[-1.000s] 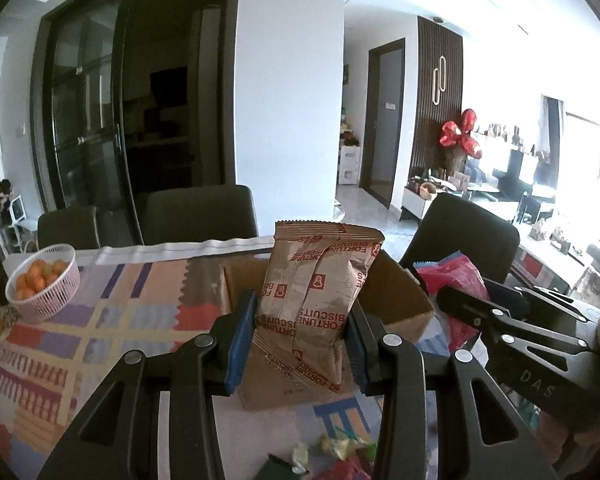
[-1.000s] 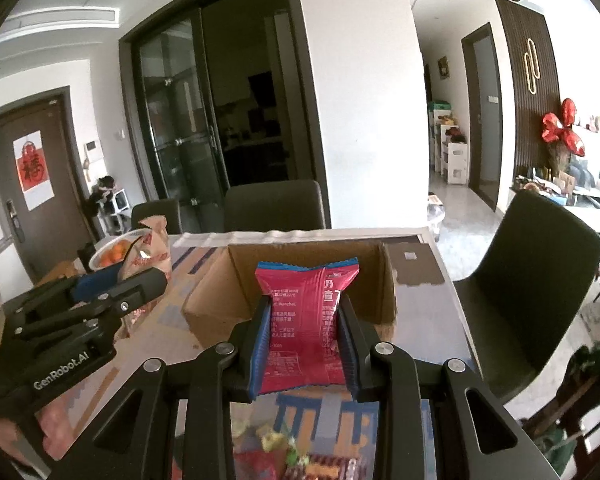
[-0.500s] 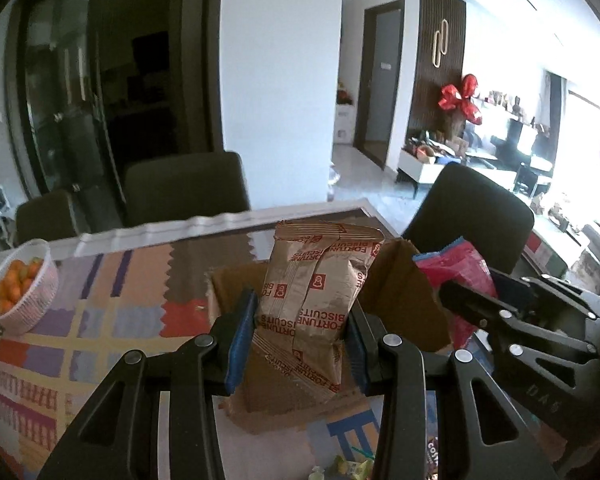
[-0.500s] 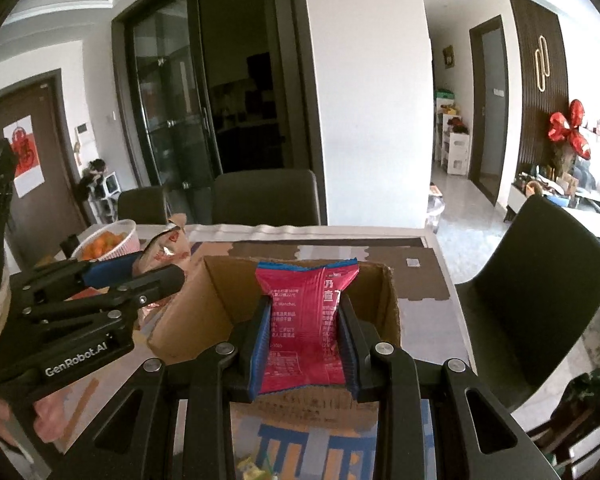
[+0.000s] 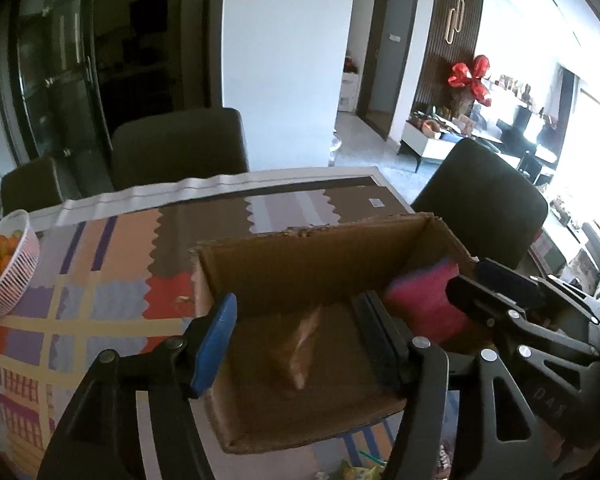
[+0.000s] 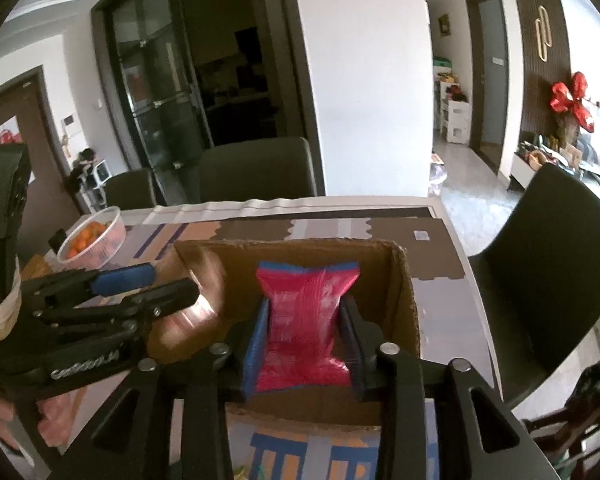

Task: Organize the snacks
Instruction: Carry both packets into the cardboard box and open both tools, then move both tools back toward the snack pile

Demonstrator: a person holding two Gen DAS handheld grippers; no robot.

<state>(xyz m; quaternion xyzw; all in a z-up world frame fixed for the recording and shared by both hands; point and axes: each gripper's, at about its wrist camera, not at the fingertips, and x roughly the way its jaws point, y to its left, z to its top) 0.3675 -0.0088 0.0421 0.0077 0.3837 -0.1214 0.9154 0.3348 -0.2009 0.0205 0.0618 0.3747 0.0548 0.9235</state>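
Note:
An open cardboard box [image 5: 312, 252] stands on the patterned tablecloth; it also shows in the right wrist view [image 6: 404, 292]. My left gripper [image 5: 296, 320] is open over the box. A brown fortune biscuit packet [image 5: 300, 352] is blurred inside the box below it, free of the fingers. My right gripper [image 6: 304, 320] is shut on a red snack packet [image 6: 304, 320] with blue edges and holds it over the box's right side. The red packet also shows in the left wrist view [image 5: 424, 300].
A white basket of oranges [image 5: 4, 268] stands at the table's left; it shows in the right wrist view too [image 6: 96, 236]. Dark chairs [image 5: 180, 144] stand behind and to the right of the table. Loose wrapped snacks [image 5: 356, 470] lie near the front edge.
My left gripper has opened and the brown biscuit packet has dropped into the box. Both grippers have moved forward over the box. The right gripper keeps its hold on the red packet.

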